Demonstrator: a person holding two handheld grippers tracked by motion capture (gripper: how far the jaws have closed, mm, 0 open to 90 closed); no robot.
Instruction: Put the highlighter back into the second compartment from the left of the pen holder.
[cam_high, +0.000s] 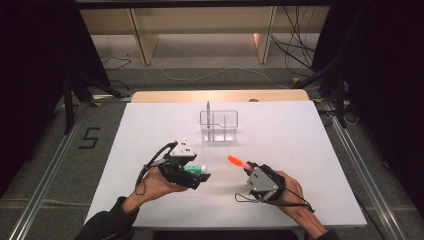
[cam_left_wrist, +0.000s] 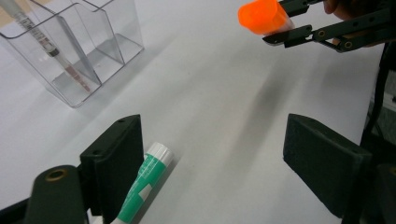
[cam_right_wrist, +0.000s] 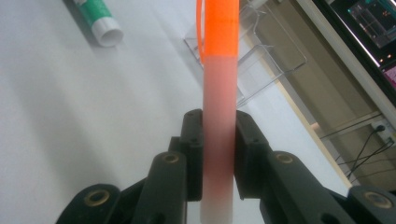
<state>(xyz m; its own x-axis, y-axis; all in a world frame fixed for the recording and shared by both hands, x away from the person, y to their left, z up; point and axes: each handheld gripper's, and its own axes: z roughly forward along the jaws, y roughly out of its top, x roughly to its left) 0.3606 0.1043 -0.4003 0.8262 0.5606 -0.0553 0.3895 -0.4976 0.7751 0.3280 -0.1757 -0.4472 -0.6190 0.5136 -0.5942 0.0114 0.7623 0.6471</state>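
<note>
Between claw pads, orange-capped pale highlighter (cam_right_wrist: 218, 93) points forward.

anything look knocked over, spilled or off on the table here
Nothing is spilled or broken. The green and white tube lies on its side on the table by the open left gripper, outside the clear holder, where one pen stands. The right gripper holds an orange marker.

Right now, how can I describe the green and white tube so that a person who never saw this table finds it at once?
Start at the white table and find the clear organizer near its far middle. Come toward the person's left gripper: the green and white tube lies flat between its open jaws, beside one pad. Its white cap and green body set it apart from the orange marker clamped in the right gripper.
</note>
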